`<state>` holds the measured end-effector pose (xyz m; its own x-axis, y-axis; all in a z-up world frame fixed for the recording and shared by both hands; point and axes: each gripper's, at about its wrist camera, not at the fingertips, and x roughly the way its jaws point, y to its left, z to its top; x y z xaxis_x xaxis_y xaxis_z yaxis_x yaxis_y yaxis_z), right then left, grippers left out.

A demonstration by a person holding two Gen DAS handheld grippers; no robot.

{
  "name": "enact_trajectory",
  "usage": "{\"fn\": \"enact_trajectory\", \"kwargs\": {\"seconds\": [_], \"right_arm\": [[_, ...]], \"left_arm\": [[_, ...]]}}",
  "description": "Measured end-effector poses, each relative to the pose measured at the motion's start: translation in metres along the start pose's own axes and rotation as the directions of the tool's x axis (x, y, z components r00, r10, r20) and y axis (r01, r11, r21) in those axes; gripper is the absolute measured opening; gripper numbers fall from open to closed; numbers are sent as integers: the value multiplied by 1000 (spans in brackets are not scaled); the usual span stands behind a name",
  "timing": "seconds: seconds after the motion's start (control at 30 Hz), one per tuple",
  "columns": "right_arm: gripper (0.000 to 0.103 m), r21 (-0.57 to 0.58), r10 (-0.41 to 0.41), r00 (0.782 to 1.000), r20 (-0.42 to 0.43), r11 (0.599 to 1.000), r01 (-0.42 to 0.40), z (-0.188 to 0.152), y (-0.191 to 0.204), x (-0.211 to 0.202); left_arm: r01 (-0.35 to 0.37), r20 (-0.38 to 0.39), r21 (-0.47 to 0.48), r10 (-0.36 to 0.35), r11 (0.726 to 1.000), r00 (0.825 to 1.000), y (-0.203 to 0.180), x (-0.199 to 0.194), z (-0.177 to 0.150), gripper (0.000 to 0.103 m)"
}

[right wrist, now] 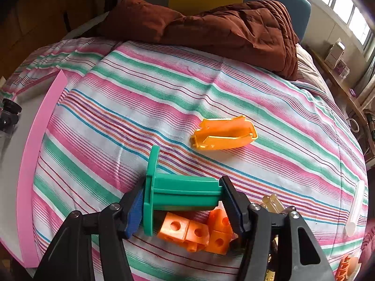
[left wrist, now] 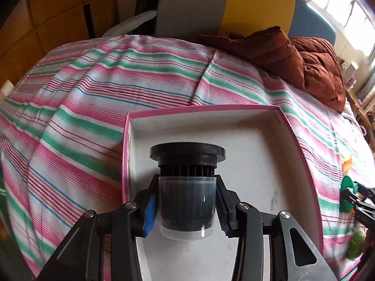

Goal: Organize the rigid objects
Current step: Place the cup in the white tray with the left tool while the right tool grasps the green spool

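My left gripper is shut on a black ribbed filter with a clear cup, held over the white inside of a pink-rimmed box. My right gripper is shut on a green plastic spool, held lengthwise between the fingers just above the striped bed. Orange cube blocks lie under the spool. An orange plastic shell lies farther out on the sheet. The box's pink wall shows at the left of the right wrist view, with the filter over it.
A brown quilt is heaped at the far side of the bed. A clear tube and a pale yellowish piece lie at the right. More orange pieces sit at the lower right. A shelf with small items runs along the window.
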<state>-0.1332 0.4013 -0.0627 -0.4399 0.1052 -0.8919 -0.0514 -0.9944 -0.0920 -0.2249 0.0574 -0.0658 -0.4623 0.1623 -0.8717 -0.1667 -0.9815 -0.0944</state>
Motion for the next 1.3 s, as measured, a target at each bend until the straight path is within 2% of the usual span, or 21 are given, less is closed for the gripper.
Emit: {"fn": "enact_trajectory", "kwargs": {"seconds": [0.07, 0.1, 0.33, 0.53, 0.67, 0.83, 0.93, 1.2, 1.3], "right_arm": [[61, -3, -2, 1000, -1, 1000, 2, 0, 0, 1], [61, -5, -3, 1000, -2, 1000, 3, 0, 0, 1], [61, -13, -8, 1000, 0, 1000, 8, -1, 1, 1], [61, -18, -13, 1000, -1, 1000, 13, -1, 2, 2], [61, -23, -15, 1000, -3, 1000, 15, -1, 2, 3], [61, -34, -24, 1000, -8, 999, 23, -2, 3, 4], [60, -36, -26, 1000, -5, 999, 26, -2, 3, 4], [60, -44, -36, 999, 7, 998, 36, -5, 2, 3], [60, -46, -41, 999, 12, 998, 41, -6, 1, 3]], "left_arm": [[2, -2, -7, -2, 1000, 1000, 2, 2, -2, 45], [0, -3, -14, 0, 1000, 1000, 4, 2, -3, 51], [-33, 52, 25, 31, 999, 998, 3, -19, -16, 51], [-12, 64, -32, 14, 999, 998, 11, -40, -33, 52], [-28, 87, -26, 30, 999, 996, 4, -61, -55, 53], [-52, 149, -4, 52, 999, 987, -12, -95, -88, 63], [-65, 179, 1, 64, 998, 982, -19, -113, -102, 66], [-120, 236, 27, 111, 992, 966, -26, -140, -126, 66], [-117, 243, 33, 105, 993, 964, -25, -145, -132, 66]]}}
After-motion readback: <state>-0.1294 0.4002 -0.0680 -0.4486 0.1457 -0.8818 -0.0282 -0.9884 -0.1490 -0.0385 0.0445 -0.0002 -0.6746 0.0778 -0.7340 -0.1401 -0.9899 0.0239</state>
